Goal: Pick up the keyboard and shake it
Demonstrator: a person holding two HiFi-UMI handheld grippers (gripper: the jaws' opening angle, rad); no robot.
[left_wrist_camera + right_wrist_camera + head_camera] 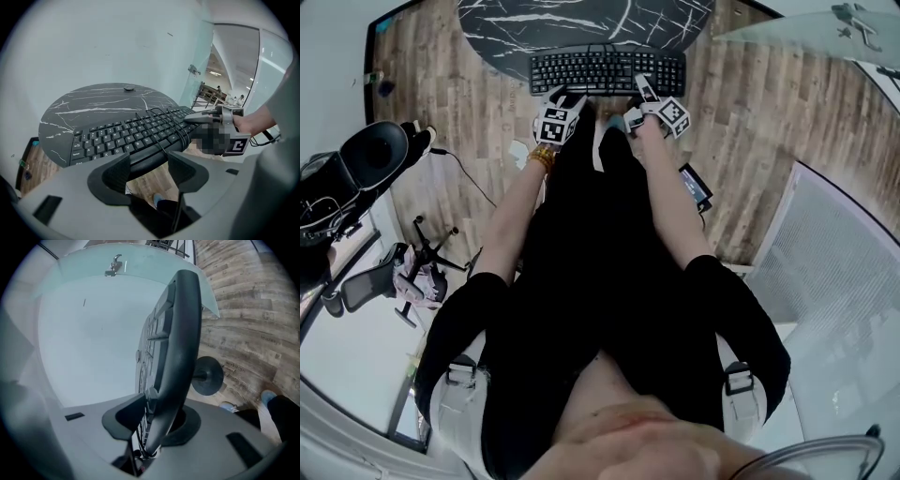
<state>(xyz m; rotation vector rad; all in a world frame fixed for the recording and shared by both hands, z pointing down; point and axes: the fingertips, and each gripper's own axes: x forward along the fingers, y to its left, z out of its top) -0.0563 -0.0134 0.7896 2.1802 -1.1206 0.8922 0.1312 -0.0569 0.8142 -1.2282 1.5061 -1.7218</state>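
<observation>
A black keyboard (607,70) lies at the near edge of a round black marble table (581,23). A thin black cable is looped over its keys (161,131). My left gripper (565,97) is at the keyboard's near left edge. In the left gripper view its jaws (150,171) stand open, with the keyboard's front rim (145,157) just ahead of the tips and floor showing between them. My right gripper (642,89) is at the keyboard's right end. In the right gripper view the keyboard's edge (180,333) runs between the jaws (157,420), which are shut on it.
The table's round pedestal foot (208,376) stands on the wood plank floor (759,122). An office chair (394,281) and a black seat (370,155) are at the left. A glass wall with a metal handle (112,266) is behind the table. A white mesh panel (834,272) stands at the right.
</observation>
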